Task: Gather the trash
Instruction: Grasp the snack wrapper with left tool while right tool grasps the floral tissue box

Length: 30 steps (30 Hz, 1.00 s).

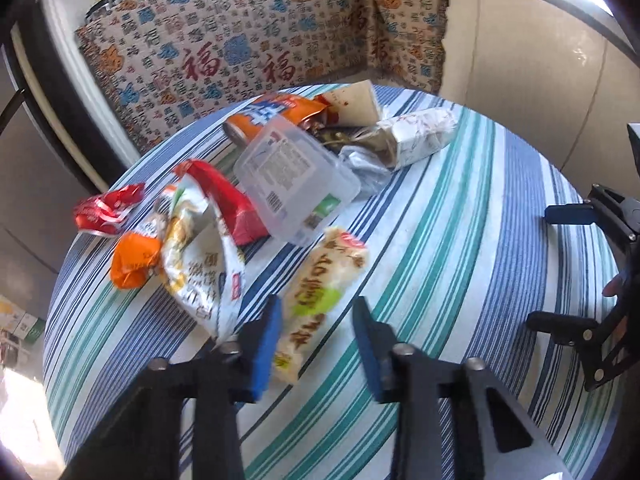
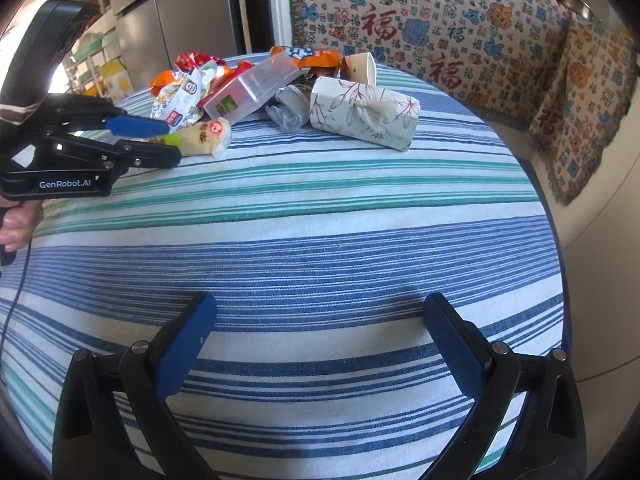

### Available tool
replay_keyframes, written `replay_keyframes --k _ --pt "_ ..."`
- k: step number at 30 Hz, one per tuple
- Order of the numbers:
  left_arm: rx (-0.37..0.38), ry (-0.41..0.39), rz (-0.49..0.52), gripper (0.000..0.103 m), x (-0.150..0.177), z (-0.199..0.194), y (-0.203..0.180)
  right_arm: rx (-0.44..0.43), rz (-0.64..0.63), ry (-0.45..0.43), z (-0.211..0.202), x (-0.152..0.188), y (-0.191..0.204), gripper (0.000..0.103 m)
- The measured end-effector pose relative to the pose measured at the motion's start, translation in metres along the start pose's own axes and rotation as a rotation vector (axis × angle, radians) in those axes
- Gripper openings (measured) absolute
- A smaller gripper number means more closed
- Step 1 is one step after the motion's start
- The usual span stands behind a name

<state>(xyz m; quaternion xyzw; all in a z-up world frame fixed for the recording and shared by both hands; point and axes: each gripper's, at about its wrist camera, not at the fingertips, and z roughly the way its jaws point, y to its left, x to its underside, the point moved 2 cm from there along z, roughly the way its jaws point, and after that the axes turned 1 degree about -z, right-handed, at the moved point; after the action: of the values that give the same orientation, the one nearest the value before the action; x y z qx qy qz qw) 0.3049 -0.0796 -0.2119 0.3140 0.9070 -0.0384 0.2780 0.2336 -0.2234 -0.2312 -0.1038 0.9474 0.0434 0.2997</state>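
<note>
In the left wrist view, the left gripper (image 1: pixel 316 312) is held low over the striped tablecloth (image 1: pixel 460 248), its jaws spread around the near end of a cream snack wrapper (image 1: pixel 320 292) that lies flat. Just beyond, a clear plastic box (image 1: pixel 296 184) is seen tilted, apparently empty. In the right wrist view, the right gripper (image 2: pixel 320 316) is spread wide over bare cloth, well apart from the trash pile. A floral tissue box (image 2: pixel 364 114) is seen with tissue protruding from its slot.

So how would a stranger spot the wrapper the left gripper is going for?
On the striped round table, find the litter pile. The cream snack wrapper lies nearest, apart, between the left gripper fingers. Only it has a lime-green patch.
</note>
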Motion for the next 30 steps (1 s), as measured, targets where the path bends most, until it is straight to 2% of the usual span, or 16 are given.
replay_keyframes --k 4,8,12,14,15,16,17,22,26,27,28,30 --pt "0.002 0.012 -0.127 0.010 0.014 -0.016 0.007 -0.001 0.002 -0.001 0.000 -0.001 0.000 0.103" --pt "0.018 0.037 -0.270 0.009 0.040 -0.041 0.010 -0.001 0.005 -0.002 0.000 -0.003 -0.001 0.103" --pt "0.038 0.022 -0.330 0.010 0.057 -0.062 0.009 0.002 0.004 -0.002 0.002 -0.004 0.000 0.103" --pt "0.066 0.023 -0.315 0.026 0.059 -0.063 0.007 0.000 0.004 -0.002 0.003 -0.004 0.000 0.103" --pt "0.069 0.025 -0.293 0.048 0.060 -0.060 0.005 -0.004 0.005 -0.002 0.002 -0.004 0.000 0.103" --pt "0.061 0.020 -0.278 0.063 0.060 -0.059 0.004 -0.013 0.009 -0.002 0.002 -0.003 0.000 0.103" --pt "0.058 0.011 -0.260 0.066 0.061 -0.056 0.003 -0.032 0.019 -0.004 0.001 -0.004 -0.003 0.102" --pt "0.104 0.001 -0.217 0.066 0.062 -0.034 -0.003 -0.055 0.082 -0.021 0.002 -0.015 -0.040 0.102" --pt "0.063 -0.028 -0.233 0.066 0.064 -0.026 -0.002 -0.080 0.024 -0.028 0.012 -0.044 -0.062 0.102" --pt "0.057 -0.034 -0.243 0.063 0.065 -0.026 -0.001 -0.086 -0.003 -0.026 0.015 -0.052 -0.065 0.102" --pt "0.049 -0.042 -0.256 0.053 0.066 -0.027 0.001 -0.100 -0.029 -0.021 0.019 -0.059 -0.067 0.102" --pt "0.021 -0.050 -0.276 0.047 0.069 -0.028 0.005 -0.088 -0.072 -0.025 0.031 -0.078 -0.071 0.102"
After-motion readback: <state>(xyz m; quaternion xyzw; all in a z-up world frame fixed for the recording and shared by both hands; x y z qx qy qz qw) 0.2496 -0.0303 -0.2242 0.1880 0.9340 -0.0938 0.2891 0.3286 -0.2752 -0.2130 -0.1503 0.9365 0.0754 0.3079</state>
